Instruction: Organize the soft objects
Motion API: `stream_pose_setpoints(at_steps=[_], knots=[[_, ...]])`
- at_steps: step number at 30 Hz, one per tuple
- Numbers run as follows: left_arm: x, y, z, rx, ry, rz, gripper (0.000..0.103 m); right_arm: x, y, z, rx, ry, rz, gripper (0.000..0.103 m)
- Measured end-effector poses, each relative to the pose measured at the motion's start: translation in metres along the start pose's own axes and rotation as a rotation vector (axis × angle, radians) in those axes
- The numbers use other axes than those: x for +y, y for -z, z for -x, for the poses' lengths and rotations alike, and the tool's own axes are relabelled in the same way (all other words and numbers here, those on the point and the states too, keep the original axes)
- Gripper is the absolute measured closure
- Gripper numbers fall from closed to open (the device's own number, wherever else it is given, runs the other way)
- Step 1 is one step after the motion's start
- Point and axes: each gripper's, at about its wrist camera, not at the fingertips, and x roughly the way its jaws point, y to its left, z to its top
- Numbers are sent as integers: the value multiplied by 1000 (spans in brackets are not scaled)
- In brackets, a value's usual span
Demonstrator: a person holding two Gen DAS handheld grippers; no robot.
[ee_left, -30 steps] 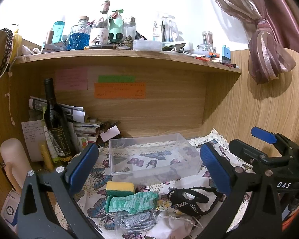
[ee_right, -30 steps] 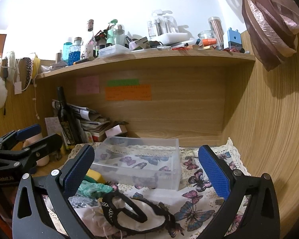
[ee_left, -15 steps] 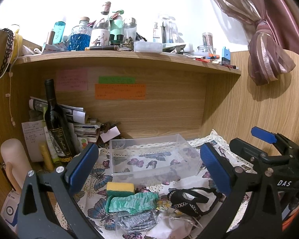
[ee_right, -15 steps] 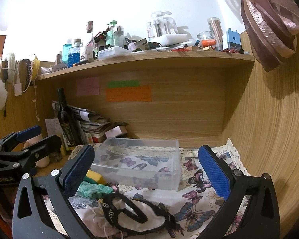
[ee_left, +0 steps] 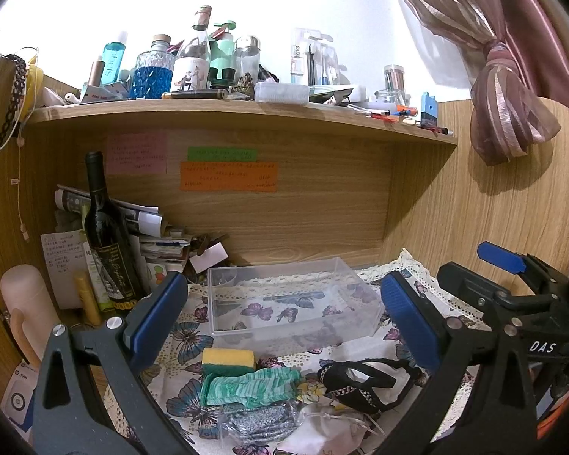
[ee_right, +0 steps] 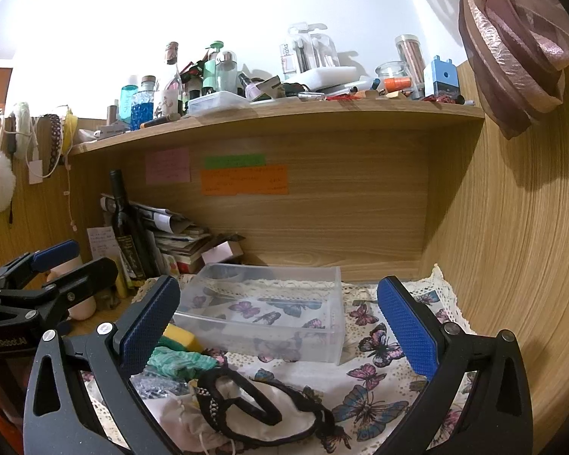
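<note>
An empty clear plastic box [ee_left: 292, 303] [ee_right: 269, 314] stands on a butterfly-print cloth [ee_right: 375, 390]. In front of it lie a yellow-green sponge [ee_left: 228, 362] [ee_right: 180, 335], a green striped cloth [ee_left: 252, 385] [ee_right: 178, 364], a grey glittery pouch [ee_left: 261, 422], a white drawstring bag [ee_left: 322, 436] [ee_right: 186, 421] and a black strappy piece [ee_left: 360, 383] [ee_right: 254, 405]. My left gripper [ee_left: 284, 322] is open and empty above the pile. My right gripper [ee_right: 280, 322] is open and empty to its right.
A dark wine bottle [ee_left: 106, 235] [ee_right: 127, 235], stacked papers [ee_left: 148, 235] and a pale cylinder [ee_left: 26, 314] stand at the left. A cluttered shelf [ee_left: 242, 113] hangs above. Wooden walls [ee_right: 512, 265] close the back and right. A curtain [ee_left: 504, 113] hangs at the upper right.
</note>
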Motion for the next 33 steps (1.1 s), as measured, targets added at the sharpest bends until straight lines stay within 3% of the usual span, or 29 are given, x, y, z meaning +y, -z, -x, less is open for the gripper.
stream_pose_setpoints(at_steps=[27,29,31,33], knots=[[1,3,-1,5,32,24,0,-4,4,-7,23,0,-12,0],[6,5,-4,18,31,38,2,-8,5,-10,31,7,-21,4],[9,8,-9,36,17,43,13,-14,9,-16,53,19,-32,12],[15,13,-15,70,-6,43,15,-21,13,-22,82,19,-45,16]])
